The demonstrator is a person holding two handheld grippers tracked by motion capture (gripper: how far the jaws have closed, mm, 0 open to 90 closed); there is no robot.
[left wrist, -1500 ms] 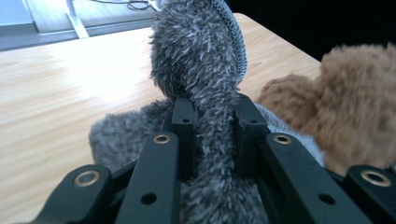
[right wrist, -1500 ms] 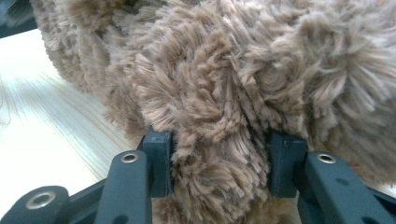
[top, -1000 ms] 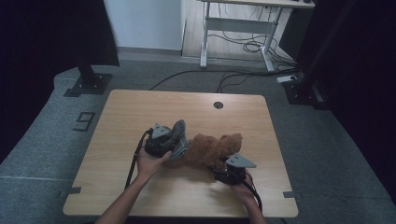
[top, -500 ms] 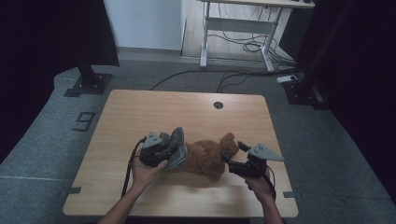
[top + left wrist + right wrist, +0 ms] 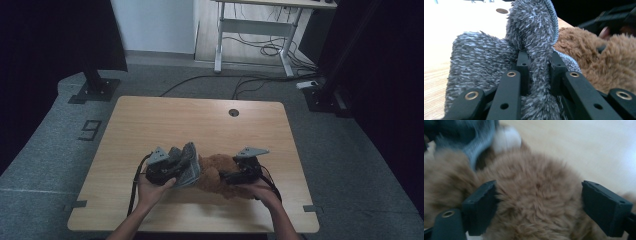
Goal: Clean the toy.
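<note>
High view: the light wooden table (image 5: 150,125) carries a brown plush teddy bear (image 5: 218,172) at about 6 o'clock of its top, near the person's edge. A grey fuzzy knitted cloth (image 5: 189,165) lies against the bear at its 9 o'clock side. The left gripper (image 5: 172,167) sits at 9 o'clock of the bear, the right gripper (image 5: 235,176) at 3 o'clock.

Left gripper view: the jaws are clenched on a fold of the grey cloth (image 5: 536,50), which rises between them toward 12 o'clock. The bear (image 5: 599,60) lies at 3 o'clock, touching the cloth.

Right gripper view: the jaws have just been opening and now stand wide, released; the bear's fur (image 5: 534,202) lies between them, and the pads do not appear to press it. The cloth (image 5: 476,142) shows blurred at 11 o'clock.

Step in hand, as judged: dressing or wrapping the bear with the cloth. The next move calls for the right gripper to regrip the bear or take a free cloth edge, while the left gripper holds its fold taut.
</note>
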